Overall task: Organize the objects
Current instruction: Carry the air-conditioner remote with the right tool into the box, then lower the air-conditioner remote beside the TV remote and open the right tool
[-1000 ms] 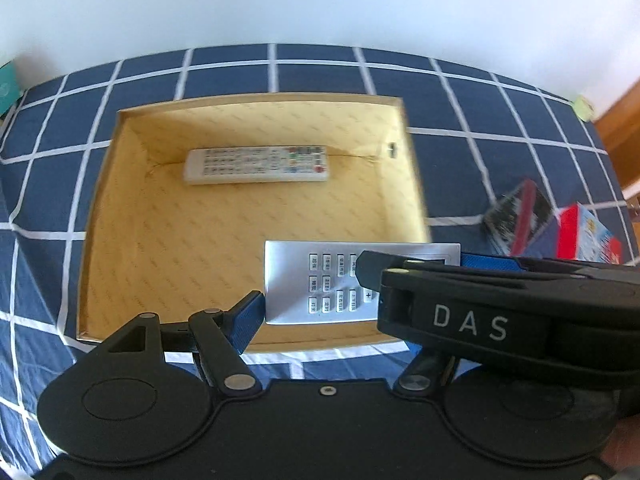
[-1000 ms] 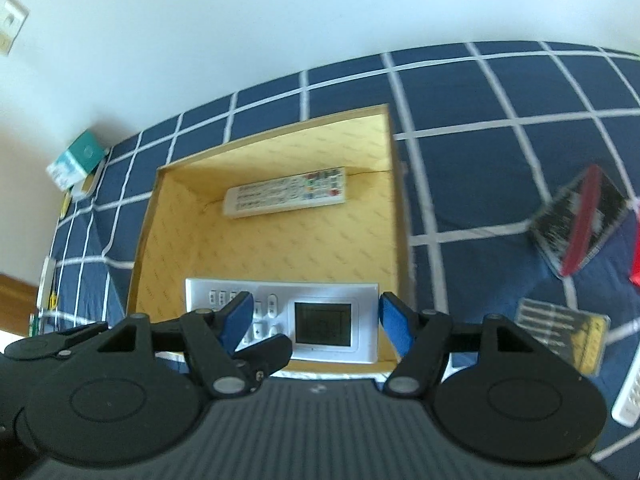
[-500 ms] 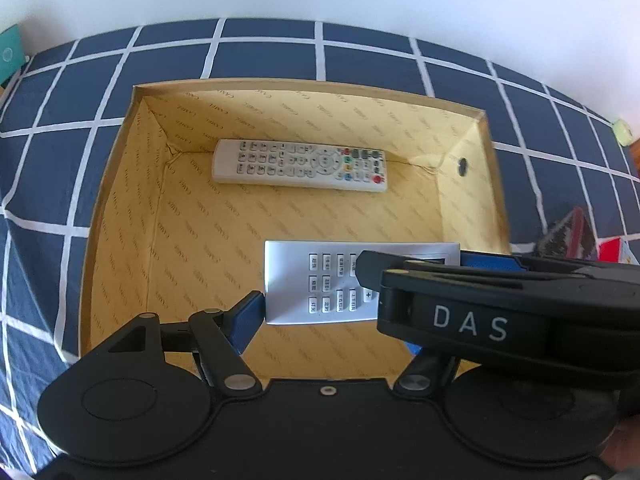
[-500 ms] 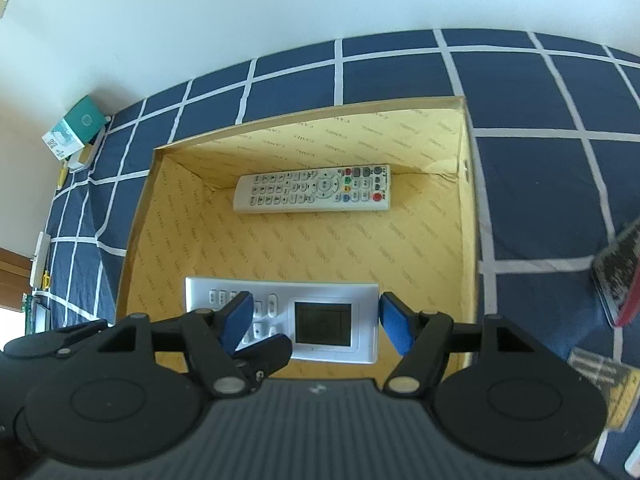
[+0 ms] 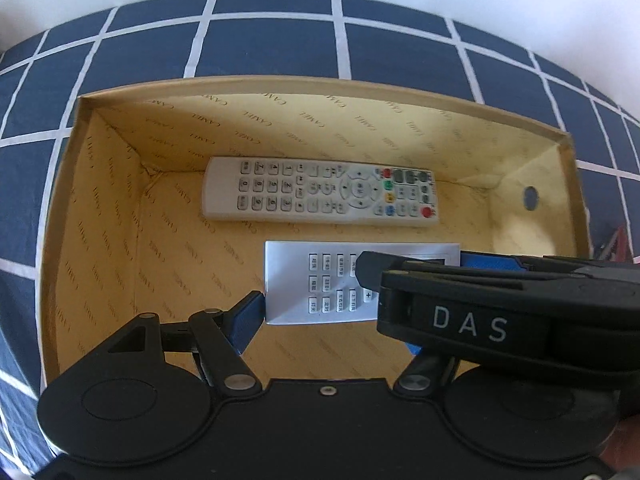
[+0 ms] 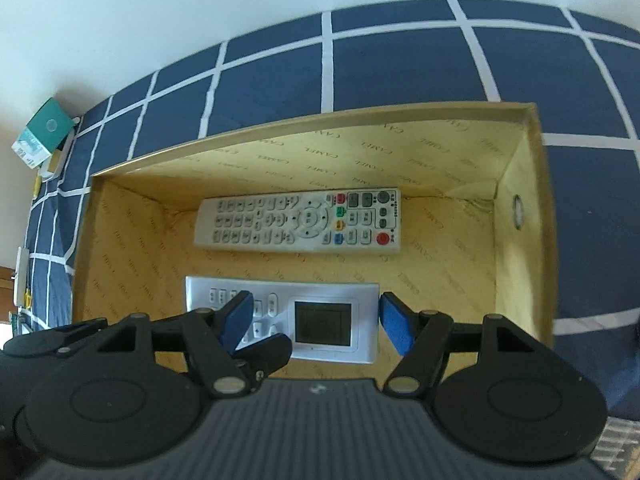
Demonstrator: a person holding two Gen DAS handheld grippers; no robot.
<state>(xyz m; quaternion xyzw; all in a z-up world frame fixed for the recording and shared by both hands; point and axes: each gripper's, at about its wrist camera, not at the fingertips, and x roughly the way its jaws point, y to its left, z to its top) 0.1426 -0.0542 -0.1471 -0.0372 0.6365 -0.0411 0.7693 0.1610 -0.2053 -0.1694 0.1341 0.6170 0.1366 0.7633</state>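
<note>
Gripping one silver remote [image 5: 328,288] between them, left gripper [image 5: 340,312] and right gripper [image 6: 316,320] both pinching it, low inside the cardboard box [image 5: 100,216], just before a white remote [image 6: 298,222] lying flat.

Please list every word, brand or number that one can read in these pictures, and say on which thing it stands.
"DAS": on the right hand-held gripper.
"CAMEL": repeated on the cardboard box lining.
Digits "1" to "0": white TV remote keys.
"+": silver remote key.
Other key labels on both remotes: too small to read.
</note>
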